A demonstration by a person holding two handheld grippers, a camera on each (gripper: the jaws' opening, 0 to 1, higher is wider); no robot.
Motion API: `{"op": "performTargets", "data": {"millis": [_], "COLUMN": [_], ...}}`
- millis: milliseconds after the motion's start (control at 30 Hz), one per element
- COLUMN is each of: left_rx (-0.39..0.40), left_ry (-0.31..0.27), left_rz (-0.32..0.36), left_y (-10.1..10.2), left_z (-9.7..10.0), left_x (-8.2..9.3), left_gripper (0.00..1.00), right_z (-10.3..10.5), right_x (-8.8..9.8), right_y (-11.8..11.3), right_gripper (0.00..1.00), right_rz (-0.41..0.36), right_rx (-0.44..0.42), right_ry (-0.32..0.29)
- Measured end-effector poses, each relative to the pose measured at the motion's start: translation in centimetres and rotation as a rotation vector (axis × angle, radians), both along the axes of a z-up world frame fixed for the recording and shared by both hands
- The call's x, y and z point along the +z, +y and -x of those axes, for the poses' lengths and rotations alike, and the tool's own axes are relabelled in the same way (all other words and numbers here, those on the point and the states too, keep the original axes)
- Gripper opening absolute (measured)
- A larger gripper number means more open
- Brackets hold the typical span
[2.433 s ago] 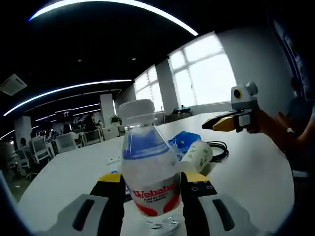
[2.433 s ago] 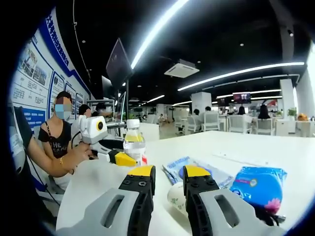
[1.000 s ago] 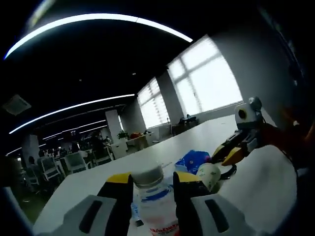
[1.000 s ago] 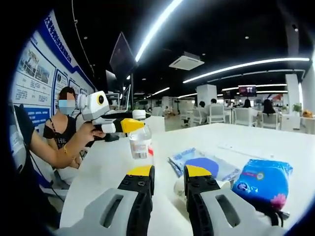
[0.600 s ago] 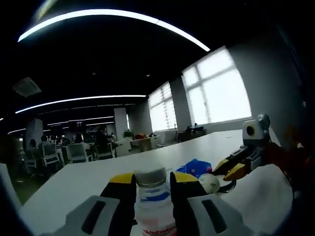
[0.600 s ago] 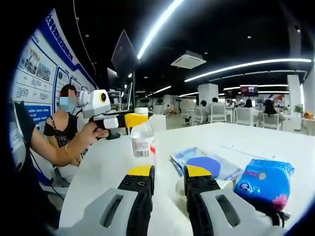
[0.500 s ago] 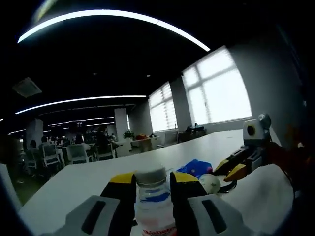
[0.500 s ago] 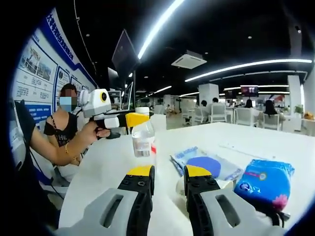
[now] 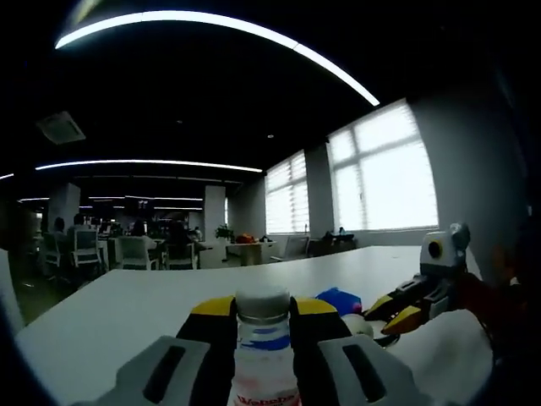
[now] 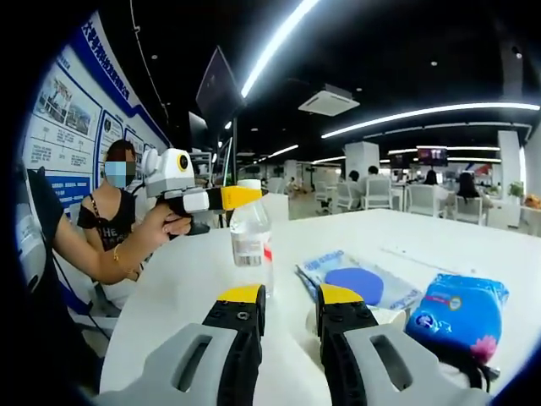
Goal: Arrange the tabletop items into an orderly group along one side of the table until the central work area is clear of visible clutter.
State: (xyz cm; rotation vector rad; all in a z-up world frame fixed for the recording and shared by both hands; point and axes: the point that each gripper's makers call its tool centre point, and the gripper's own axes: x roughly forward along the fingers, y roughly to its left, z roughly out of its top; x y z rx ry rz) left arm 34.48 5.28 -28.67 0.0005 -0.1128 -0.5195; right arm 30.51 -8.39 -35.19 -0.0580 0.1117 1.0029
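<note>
Two tongs are at work over the white counter. In the left gripper view, the left tongs are clamped on a clear water bottle, its white cap and blue neck band standing upright between the yellow-tipped jaws. The right gripper view shows the same bottle held by those left tongs near its neck, in a person's hand; whether its base touches the counter cannot be told.

The right tongs sit low over the counter with jaws narrowly apart and nothing between them; in the left gripper view they lie to the right, near a pale cup and a blue packet. Beyond the right tongs' tips lies a clear pouch with a blue disc, and to the right of them a blue tissue pack, well apart from the bottle.
</note>
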Motion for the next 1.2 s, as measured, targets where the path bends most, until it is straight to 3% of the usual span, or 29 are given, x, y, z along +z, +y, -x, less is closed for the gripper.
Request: {"op": "performTargets", "data": {"millis": [667, 933, 1200], "left_rx": [0.042, 0.058, 0.078], "left_ry": [-0.021, -0.011, -0.017], "left_rz": [-0.062, -0.032, -0.026], "left_y": [0.2, 1.0, 1.9], "left_z": [-0.8, -1.5, -2.0], "left_x": [0.4, 0.7, 1.4], "left_gripper": [0.21, 0.21, 0.21], "right_z": [-0.2, -0.6, -0.7], "right_x": [0.4, 0.9, 1.0], "right_y": [-0.5, -1.0, -1.0], "right_gripper": [0.21, 0.21, 0.21], "right_rz": [-0.022, -0.072, -0.074], "right_rx": [-0.009, -0.023, -0.026], "right_ry": [-0.012, 0.001, -0.002]}}
